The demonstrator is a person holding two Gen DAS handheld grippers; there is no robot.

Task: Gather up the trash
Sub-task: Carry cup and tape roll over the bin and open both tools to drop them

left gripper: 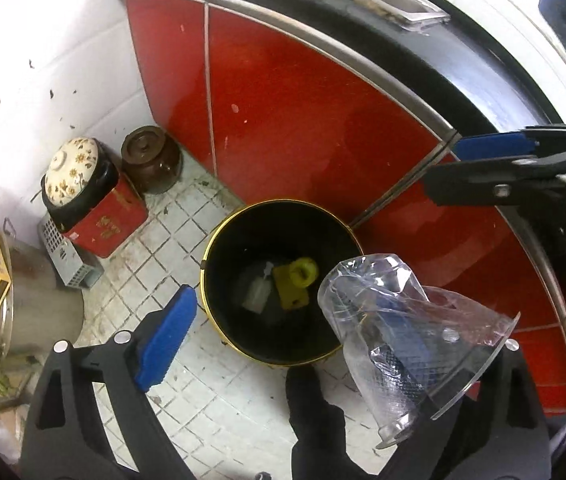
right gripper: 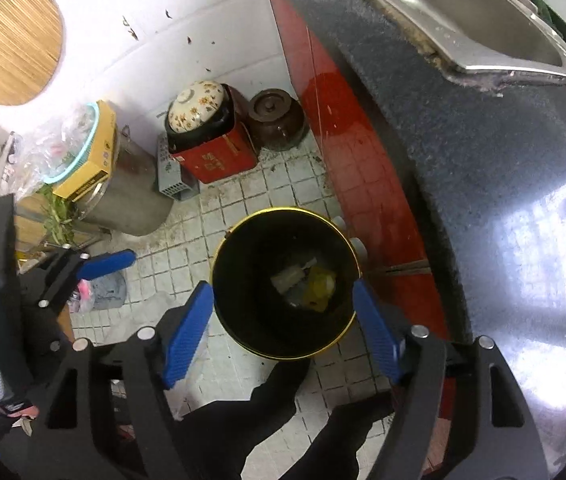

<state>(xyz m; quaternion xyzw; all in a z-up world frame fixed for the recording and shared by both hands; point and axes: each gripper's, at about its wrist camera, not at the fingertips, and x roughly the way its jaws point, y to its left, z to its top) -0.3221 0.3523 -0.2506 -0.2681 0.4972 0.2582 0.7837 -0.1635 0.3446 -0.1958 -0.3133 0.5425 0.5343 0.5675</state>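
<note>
A black trash bin with a gold rim [left gripper: 219, 240] stands on the tiled floor by the red cabinet; it also shows in the right wrist view [right gripper: 239, 236]. Inside lie a yellow piece [left gripper: 297, 280] and a pale scrap [left gripper: 257, 294]. My left gripper [left gripper: 283, 336] is open above the bin; a clear plastic cup [left gripper: 383, 320] hangs over its right finger, tilted toward the bin. My right gripper [right gripper: 283, 324] is open and empty, its jaws either side of the bin's near rim. It also shows in the left wrist view [left gripper: 463, 172] at upper right.
A red tin [left gripper: 103, 228] with a flowered lid [left gripper: 69, 170] and a brown crock [left gripper: 151, 160] stand in the corner. A steel pot [right gripper: 131, 196] with a yellow box [right gripper: 91, 160] on top is at left. A dark counter [right gripper: 483, 160] with a sink [right gripper: 483, 20] runs along the right.
</note>
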